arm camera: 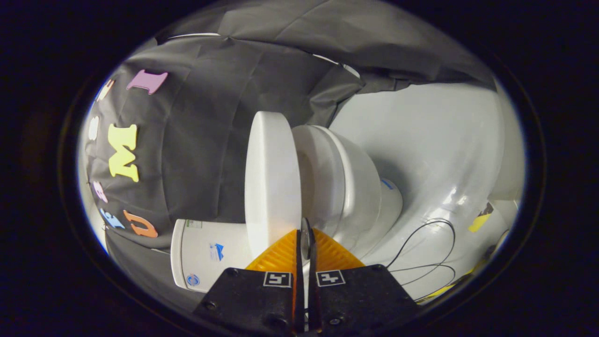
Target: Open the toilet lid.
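The view is rolled on its side. The white toilet lid point(271, 178) stands lifted away from the seat point(323, 173), with a wide wedge of gap between them. The bowl point(360, 187) lies beyond the seat, and the tank point(206, 252) is behind the lid. My gripper point(306, 236) is at the lid's front rim. Its fingers are almost together, pinching a thin grey tab that sticks out from the lid's edge. The fingers hide where the tab joins the lid.
A glossy white floor point(435, 140) spreads around the toilet. Thin black cables point(430, 252) loop over it close to the bowl's base, and a yellow marker point(479, 220) lies farther out. Black cloth walls hang behind the tank.
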`<state>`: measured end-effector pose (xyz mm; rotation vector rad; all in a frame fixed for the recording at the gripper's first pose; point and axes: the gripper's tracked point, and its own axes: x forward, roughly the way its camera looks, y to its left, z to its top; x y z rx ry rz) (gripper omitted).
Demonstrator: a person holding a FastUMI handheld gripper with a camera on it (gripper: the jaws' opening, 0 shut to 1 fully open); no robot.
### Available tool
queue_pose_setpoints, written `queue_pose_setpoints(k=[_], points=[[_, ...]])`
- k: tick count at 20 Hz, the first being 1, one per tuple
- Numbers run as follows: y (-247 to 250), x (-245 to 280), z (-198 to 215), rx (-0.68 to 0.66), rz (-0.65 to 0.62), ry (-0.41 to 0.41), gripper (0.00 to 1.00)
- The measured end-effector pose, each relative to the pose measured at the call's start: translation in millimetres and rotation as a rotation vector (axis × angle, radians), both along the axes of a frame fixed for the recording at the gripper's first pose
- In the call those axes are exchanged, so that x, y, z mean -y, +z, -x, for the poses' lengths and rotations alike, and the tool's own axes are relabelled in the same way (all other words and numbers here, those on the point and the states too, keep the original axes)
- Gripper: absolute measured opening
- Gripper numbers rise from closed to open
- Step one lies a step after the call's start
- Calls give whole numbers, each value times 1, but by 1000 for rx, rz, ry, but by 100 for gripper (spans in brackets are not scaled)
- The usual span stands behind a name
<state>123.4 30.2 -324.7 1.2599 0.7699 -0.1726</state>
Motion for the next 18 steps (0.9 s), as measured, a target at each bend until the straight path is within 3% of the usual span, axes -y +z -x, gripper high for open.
queue_pose_setpoints(k=[18], points=[[87, -31, -18, 106, 217, 125, 4]])
